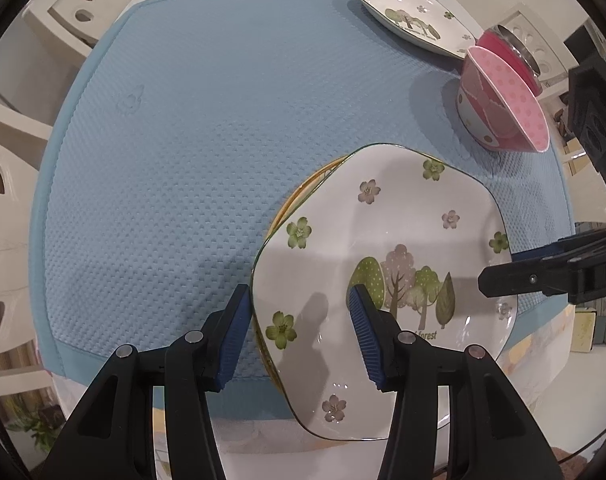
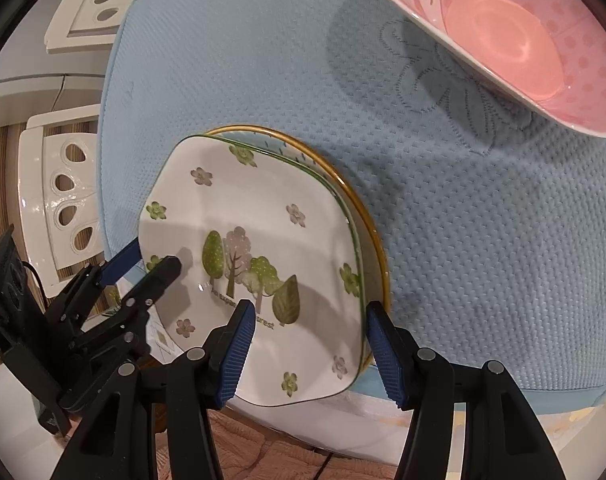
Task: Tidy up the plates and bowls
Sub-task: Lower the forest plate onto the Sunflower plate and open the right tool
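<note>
Forest plate (image 1: 383,280) edge btwn both open grippers' pads, atop gold-rimmed plate (image 2: 367,216).

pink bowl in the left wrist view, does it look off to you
Yes. The pink bowl is tipped on its side on the blue mat, its rim facing sideways rather than up, beside a second flowered plate. Nothing looks spilled or broken.

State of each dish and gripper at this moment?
Forest plate: flat on top of the gold-rimmed plate.
Gold-rimmed plate: underneath, on the blue mat.
Second forest plate: alone at the far edge.
Pink bowls: nested, tilted.
Left gripper: open, straddling the plate rim.
Right gripper: open, straddling the rim.
</note>
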`<control>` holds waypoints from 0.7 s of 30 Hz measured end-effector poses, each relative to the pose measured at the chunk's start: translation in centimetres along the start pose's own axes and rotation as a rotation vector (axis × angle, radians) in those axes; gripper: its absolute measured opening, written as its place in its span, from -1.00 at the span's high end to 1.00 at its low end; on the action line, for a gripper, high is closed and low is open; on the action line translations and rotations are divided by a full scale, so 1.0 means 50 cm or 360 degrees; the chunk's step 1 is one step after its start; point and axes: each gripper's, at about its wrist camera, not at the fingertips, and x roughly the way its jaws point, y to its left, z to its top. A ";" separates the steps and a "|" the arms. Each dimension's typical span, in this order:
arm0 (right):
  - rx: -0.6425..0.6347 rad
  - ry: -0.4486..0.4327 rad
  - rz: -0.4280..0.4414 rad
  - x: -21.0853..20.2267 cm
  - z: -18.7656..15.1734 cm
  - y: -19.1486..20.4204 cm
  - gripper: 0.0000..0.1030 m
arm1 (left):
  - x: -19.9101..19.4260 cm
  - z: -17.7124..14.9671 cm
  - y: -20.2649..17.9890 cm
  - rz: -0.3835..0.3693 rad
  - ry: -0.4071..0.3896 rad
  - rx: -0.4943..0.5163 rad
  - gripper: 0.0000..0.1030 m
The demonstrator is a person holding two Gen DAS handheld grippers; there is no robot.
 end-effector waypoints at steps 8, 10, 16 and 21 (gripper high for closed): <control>-0.0086 -0.0048 -0.0016 -0.052 0.003 0.013 -0.09 | -0.004 0.022 0.028 0.0039 0.0069 -0.0150 0.05; -0.0125 -0.0065 -0.0016 -0.077 0.006 0.016 -0.09 | -0.016 0.036 0.034 0.0047 0.0081 -0.0186 0.05; -0.0244 -0.0165 -0.0022 -0.193 0.040 0.013 -0.09 | -0.061 0.109 0.030 0.0085 0.0081 -0.0246 0.03; -0.0275 -0.0313 0.0018 -0.310 0.122 -0.013 -0.13 | -0.080 0.197 0.024 0.0028 0.0092 -0.0332 -0.07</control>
